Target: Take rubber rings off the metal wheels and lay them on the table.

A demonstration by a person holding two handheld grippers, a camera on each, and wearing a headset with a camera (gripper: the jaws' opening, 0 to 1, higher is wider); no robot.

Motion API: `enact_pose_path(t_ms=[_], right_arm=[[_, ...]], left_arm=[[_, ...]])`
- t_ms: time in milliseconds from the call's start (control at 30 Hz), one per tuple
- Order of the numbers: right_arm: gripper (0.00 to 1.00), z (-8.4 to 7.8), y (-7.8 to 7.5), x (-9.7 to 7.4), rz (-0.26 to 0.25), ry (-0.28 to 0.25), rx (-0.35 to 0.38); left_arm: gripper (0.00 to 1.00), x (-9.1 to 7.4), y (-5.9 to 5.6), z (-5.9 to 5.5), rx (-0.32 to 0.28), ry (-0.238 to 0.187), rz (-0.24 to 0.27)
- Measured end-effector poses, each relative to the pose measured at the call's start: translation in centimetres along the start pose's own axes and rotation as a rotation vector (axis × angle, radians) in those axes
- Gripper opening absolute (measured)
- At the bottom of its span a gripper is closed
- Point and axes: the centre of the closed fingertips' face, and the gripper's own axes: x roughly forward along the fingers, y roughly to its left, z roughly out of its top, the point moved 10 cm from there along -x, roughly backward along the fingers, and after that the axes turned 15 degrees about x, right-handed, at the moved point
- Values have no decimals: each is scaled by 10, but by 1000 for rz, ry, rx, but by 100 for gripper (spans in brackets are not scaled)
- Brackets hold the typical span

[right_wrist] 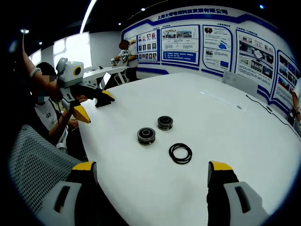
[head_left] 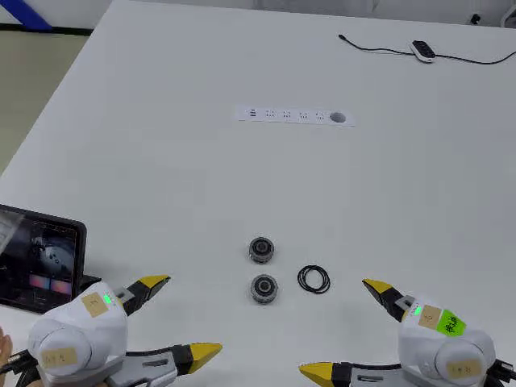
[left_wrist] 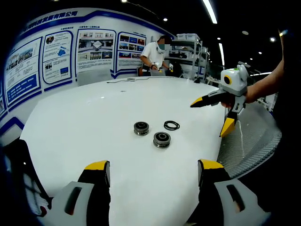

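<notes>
Two small metal wheels stand on the white table, one behind the other. Right of them lie thin black rubber rings, stacked flat. My left gripper is open at the near left, my right gripper open at the near right, both short of the wheels and holding nothing. In the left gripper view, its jaws frame the wheels, the rings and the right gripper. The right gripper view has the wheels, the rings and the left gripper.
A tablet leans at the near left edge. A white power strip lies mid-table, and a cabled remote at the far right. A person stands beyond the table's far end. A mesh chair sits by the near edge.
</notes>
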Motion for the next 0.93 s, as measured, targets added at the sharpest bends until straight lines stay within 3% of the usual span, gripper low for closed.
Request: enact_pose_path(t_ms=[933], right_arm=[[99, -1, -5, -1, -5, 9, 42]], left_arm=[[75, -2, 3, -1, 0, 17, 21]])
